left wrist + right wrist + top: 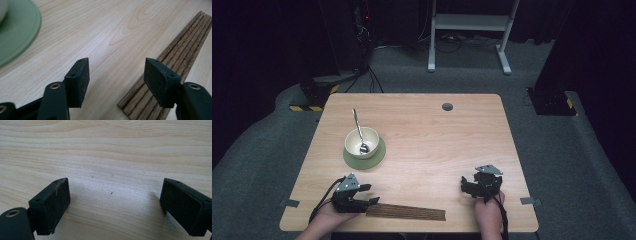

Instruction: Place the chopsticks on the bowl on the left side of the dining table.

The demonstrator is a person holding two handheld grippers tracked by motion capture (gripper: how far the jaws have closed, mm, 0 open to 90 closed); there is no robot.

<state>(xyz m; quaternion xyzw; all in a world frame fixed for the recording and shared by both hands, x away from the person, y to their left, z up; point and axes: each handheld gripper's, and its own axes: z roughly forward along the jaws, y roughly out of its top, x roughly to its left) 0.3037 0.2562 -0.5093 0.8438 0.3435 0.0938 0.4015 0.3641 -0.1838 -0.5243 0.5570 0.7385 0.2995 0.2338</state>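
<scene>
A flat strip of dark brown wooden slats (407, 212) lies along the table's near edge. My left gripper (371, 194) sits at its left end, held in a hand. In the left gripper view the jaws (116, 67) stand apart, and the end of the slat strip (180, 47) lies beneath and just inside the right-hand jaw, with no pad pressing on it. My right gripper (468, 186) rests low at the near right, held in the other hand. Its jaws (115, 195) are wide apart over bare wood.
A cream bowl (361, 142) with a metal spoon (358, 131) in it stands on a round green mat (374, 159) at the left middle of the wooden table (437, 135); the green mat (17, 32) also shows ahead of the left jaws. A grey grommet (447, 106) sits near the far edge.
</scene>
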